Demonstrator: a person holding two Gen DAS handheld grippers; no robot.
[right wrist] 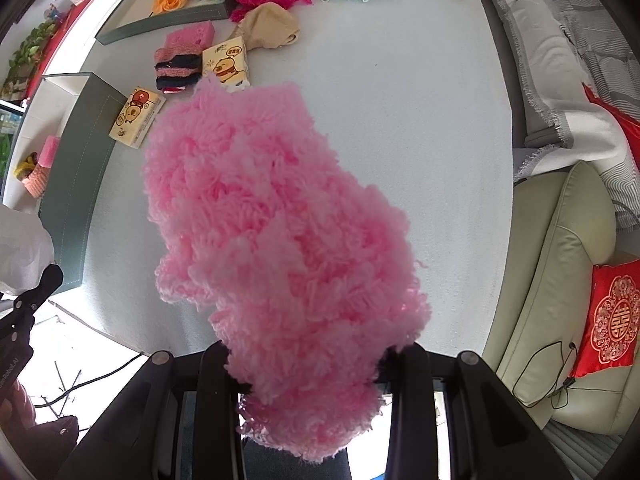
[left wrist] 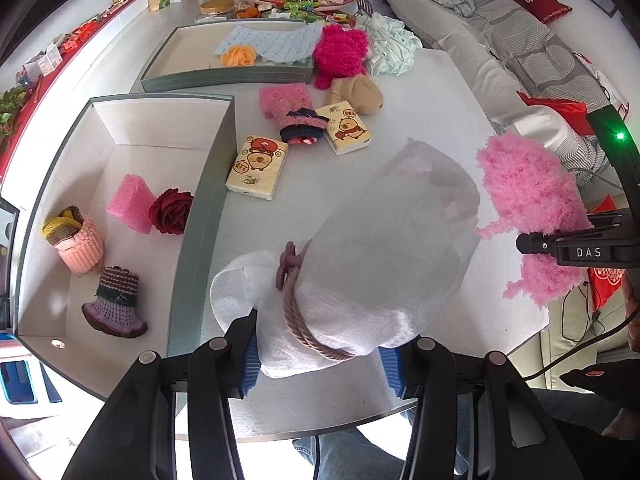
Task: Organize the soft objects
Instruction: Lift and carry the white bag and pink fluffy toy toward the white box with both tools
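My left gripper is shut on a white gauzy pouch tied with a mauve cord. Its blue pads press the pouch's tied end, and the pouch hangs over the grey table beside the near box. My right gripper is shut on a fluffy light-pink yarn piece, which hangs above the table and hides the fingertips. In the left wrist view that pink piece shows at the right with one black finger on it.
The near box holds a pink foam block, a red rose and knitted pieces. A far tray holds an orange flower. Tissue packs, a pink sponge, a tan sock and magenta fluff lie on the table. A sofa stands right.
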